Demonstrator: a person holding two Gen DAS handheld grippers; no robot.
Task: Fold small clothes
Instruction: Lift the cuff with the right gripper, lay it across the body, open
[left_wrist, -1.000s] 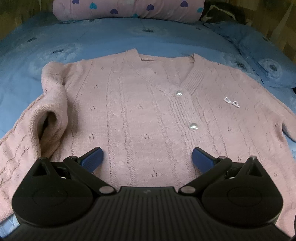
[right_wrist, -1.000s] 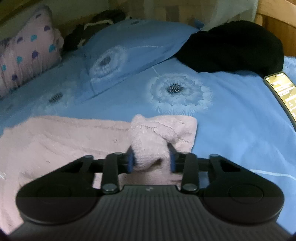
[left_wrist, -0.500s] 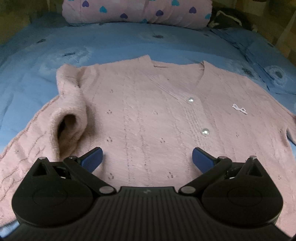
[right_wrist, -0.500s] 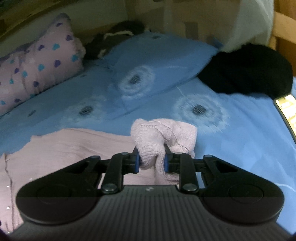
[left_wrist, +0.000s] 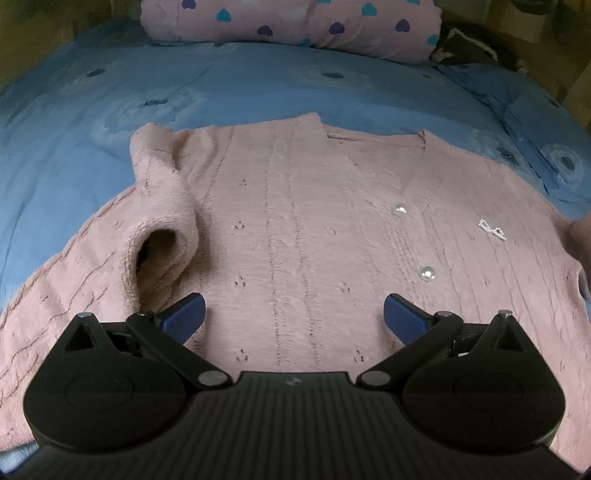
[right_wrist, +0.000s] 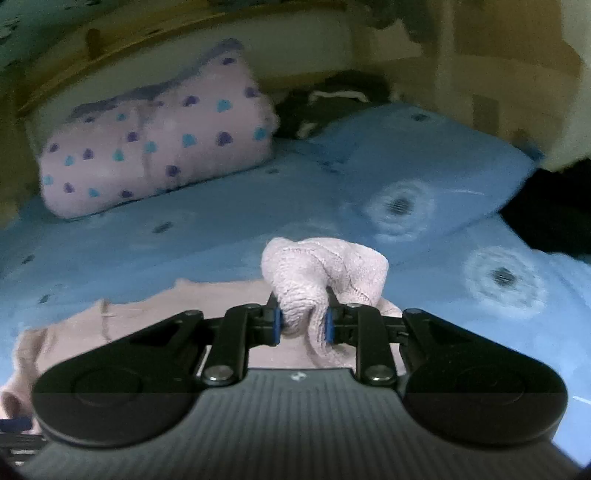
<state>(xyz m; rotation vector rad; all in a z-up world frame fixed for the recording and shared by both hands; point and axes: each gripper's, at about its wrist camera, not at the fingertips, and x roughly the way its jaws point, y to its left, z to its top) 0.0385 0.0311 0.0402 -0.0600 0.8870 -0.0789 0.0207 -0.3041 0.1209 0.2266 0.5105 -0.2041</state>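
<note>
A pink knitted cardigan (left_wrist: 295, 229) with pearl buttons lies front up on the blue bed sheet (left_wrist: 258, 96). Its left sleeve (left_wrist: 162, 221) is folded back, the cuff lying open on the body. My left gripper (left_wrist: 293, 317) hovers over the lower front of the cardigan, open, with nothing between its blue pads. My right gripper (right_wrist: 303, 325) is shut on the bunched cuff of the right sleeve (right_wrist: 325, 269) and holds it above the sheet. The cardigan body (right_wrist: 147, 325) spreads below and to the left of it.
A pink pillow with heart prints (left_wrist: 295, 26) (right_wrist: 155, 147) lies along the head of the bed. A blue pillow (right_wrist: 424, 173) sits at the back right, with a black garment (right_wrist: 554, 221) at the right edge and dark cloth (right_wrist: 332, 99) behind.
My right gripper has risen and swung left with the sleeve cuff, pinching it tighter. The phone at the right has left its view. My left gripper has stayed open over the cardigan.
</note>
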